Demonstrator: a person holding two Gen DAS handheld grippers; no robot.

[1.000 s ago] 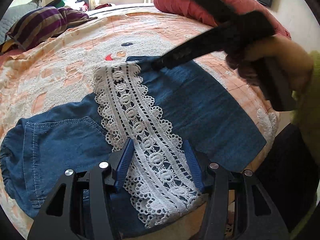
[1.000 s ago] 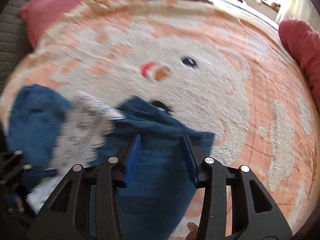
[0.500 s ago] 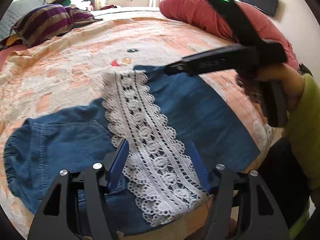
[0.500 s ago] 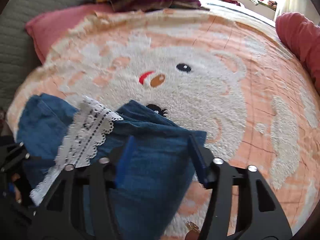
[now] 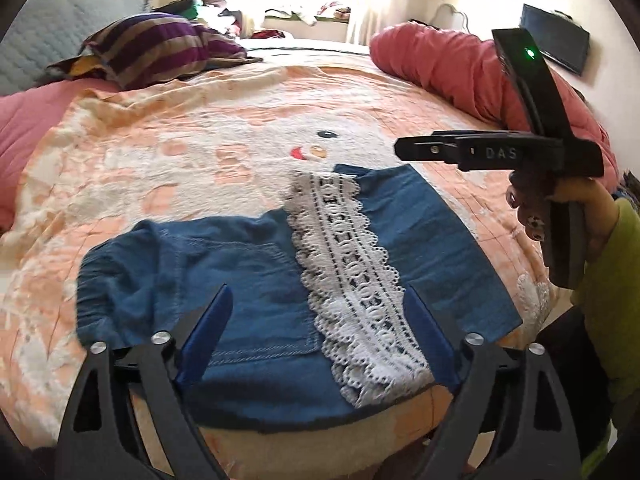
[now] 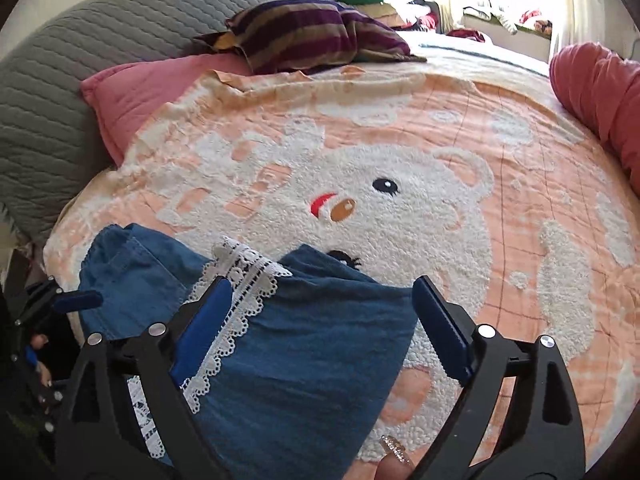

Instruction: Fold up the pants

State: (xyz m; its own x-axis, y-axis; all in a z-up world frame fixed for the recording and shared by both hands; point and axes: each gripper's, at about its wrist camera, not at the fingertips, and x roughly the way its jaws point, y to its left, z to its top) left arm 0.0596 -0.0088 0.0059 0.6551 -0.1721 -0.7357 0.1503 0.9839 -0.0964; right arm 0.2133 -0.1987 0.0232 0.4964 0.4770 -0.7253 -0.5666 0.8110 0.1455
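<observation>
Blue denim pants (image 5: 248,276) with a white lace strip (image 5: 344,264) lie folded flat on the bed, near its front edge. My left gripper (image 5: 316,304) is open and empty, lifted just above the pants' near part. My right gripper (image 6: 320,292) is open and empty above the pants (image 6: 304,340) and the lace strip (image 6: 240,280). It shows from the side in the left wrist view (image 5: 404,148), held up in the air at the right. The left gripper shows at the left edge of the right wrist view (image 6: 76,302).
The pants lie on an orange blanket with a white bear (image 6: 400,216). A striped purple pillow (image 5: 156,48) and a grey quilted headboard (image 6: 80,60) are at the back left. A red bolster (image 5: 448,64) lies along the right. A pink pillow (image 6: 152,88) is at the left.
Both grippers have lifted and pulled back from the pants. The right gripper let go of the denim edge and opened wider. The pants stay flat.
</observation>
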